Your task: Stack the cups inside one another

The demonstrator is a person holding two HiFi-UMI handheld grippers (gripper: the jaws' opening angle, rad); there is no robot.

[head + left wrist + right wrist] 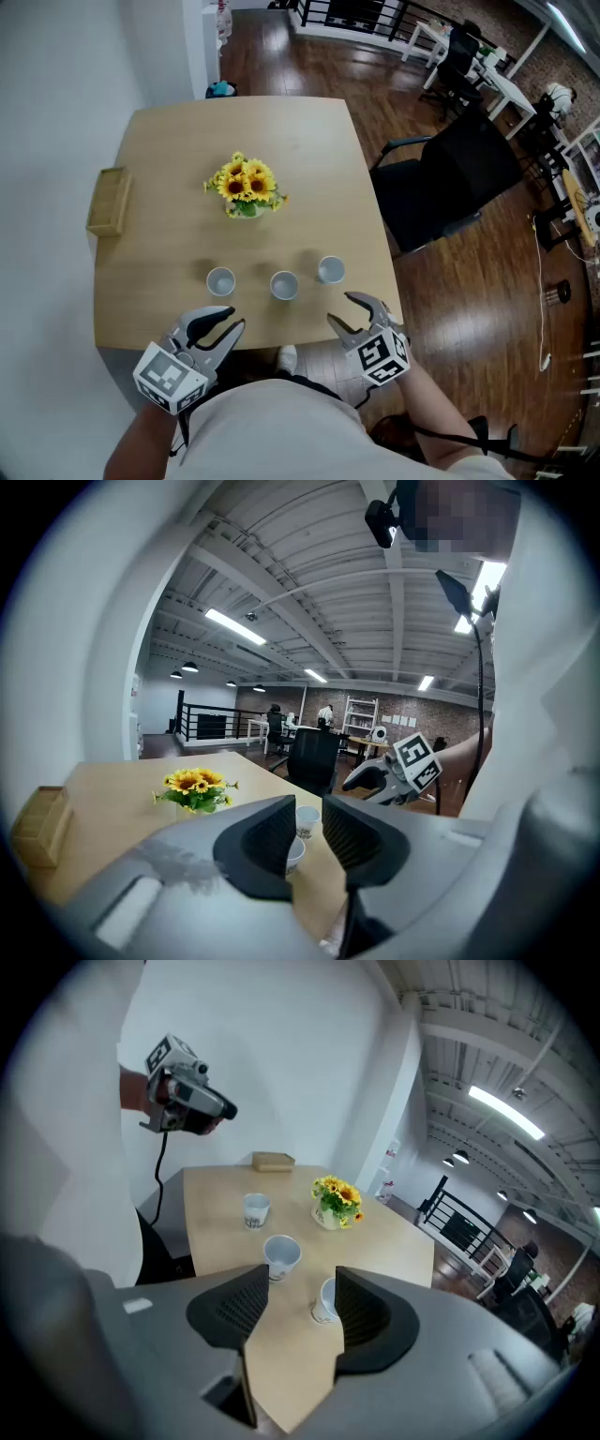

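Note:
Three white paper cups stand in a row near the table's front edge: the left cup [220,281], the middle cup [284,285] and the right cup [330,270]. My left gripper [232,320] hovers open over the front edge, just in front of the left cup, holding nothing. My right gripper [342,307] is open and empty, in front of the right cup. In the right gripper view the right cup [324,1302] shows between the jaws, with the middle cup [281,1255] and left cup [256,1210] beyond. The left gripper view shows two cups [307,819] through its open jaws.
A pot of sunflowers [246,187] stands mid-table behind the cups. A small wooden box [109,201] lies at the left edge of the table [281,131]. A black office chair [450,183] stands to the right on the wooden floor.

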